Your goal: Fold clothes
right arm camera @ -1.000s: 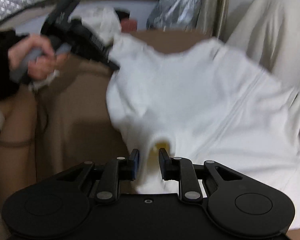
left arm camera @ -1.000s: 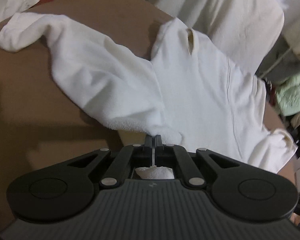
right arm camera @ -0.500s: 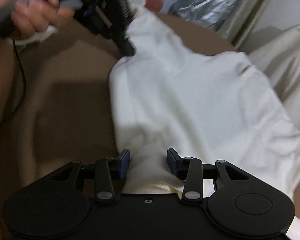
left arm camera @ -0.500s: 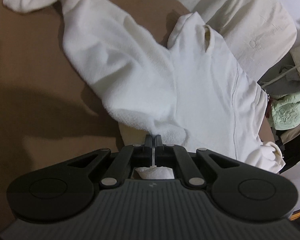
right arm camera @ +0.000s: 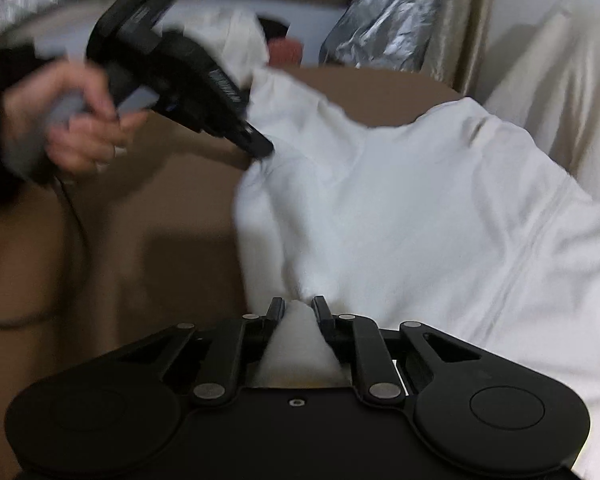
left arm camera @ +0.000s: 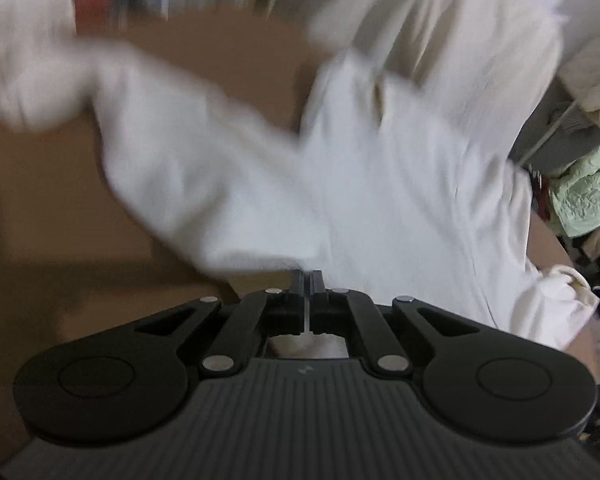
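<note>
A white fleece zip-front jacket (left arm camera: 400,200) lies spread over the brown flat surface (left arm camera: 40,200), its long sleeve (left arm camera: 172,152) reaching away from the body toward the far left edge of that surface and its collar (left arm camera: 364,80) at the far side. The left tongs (left arm camera: 309,280) are pinched fully together on a thin fold of the jacket's near hem, with a scrap of white cloth showing behind the pads. Seen from the right wrist, the same left tongs (right arm camera: 260,148), held by a person's hand (right arm camera: 72,120), bite the jacket's edge on the side away from the zip line (right arm camera: 532,248). The right tongs (right arm camera: 299,306) are closing, now narrow, with a bunched ridge of the jacket's hem between the pads and pressed by them. A pale green quilted garment (left arm camera: 580,196) sits beyond the jacket's right cuff, off the surface.
</note>
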A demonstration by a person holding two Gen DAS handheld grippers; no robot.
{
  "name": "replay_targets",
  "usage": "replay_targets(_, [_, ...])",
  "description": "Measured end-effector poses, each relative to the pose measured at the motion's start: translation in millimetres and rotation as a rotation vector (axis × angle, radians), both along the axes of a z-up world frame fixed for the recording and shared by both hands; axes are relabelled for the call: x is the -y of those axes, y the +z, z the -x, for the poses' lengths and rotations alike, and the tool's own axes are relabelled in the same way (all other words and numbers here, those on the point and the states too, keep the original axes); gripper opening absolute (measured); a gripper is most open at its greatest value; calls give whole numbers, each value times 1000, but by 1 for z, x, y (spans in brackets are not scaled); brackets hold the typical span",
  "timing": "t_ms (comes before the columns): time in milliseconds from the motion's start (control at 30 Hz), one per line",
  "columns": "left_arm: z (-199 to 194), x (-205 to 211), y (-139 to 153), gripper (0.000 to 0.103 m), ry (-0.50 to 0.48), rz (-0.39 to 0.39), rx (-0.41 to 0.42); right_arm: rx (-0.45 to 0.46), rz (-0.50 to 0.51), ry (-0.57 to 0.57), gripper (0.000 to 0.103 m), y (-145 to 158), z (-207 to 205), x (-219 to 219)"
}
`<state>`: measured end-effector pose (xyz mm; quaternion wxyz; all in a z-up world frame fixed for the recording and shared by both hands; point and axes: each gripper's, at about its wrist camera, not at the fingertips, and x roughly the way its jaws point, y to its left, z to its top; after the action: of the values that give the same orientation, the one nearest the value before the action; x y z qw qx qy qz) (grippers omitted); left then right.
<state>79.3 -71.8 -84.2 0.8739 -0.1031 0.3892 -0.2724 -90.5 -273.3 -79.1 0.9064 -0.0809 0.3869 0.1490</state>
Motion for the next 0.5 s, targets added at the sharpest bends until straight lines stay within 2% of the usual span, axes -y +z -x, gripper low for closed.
replay_targets(67, [16, -16, 19, 0, 69, -14, 118, 5, -95, 12, 18, 10, 15, 19])
replay_targets(100, [19, -23, 19, 0, 83, 8, 112, -21, -128, 15, 18, 3, 18, 26])
replay_targets(133, [18, -27, 12, 0, 86, 39, 53, -50, -161, 17, 18, -3, 22, 34])
replay_targets(167, [13, -29, 1, 0, 82, 55, -29, -78, -143, -1, 18, -14, 22, 35])
replay_targets(233, [1, -28, -20, 1, 69, 68, -166, -118, -70, 8, 19, -37, 23, 28])
replay_targets(333, [-15, -23, -48, 2, 45, 73, -327, -129, 10, 29, 27, -44, 17, 14])
replay_targets(500, [-16, -10, -49, 11, 11, 54, -318, -130, 101, 63, 34, -25, 9, 2])
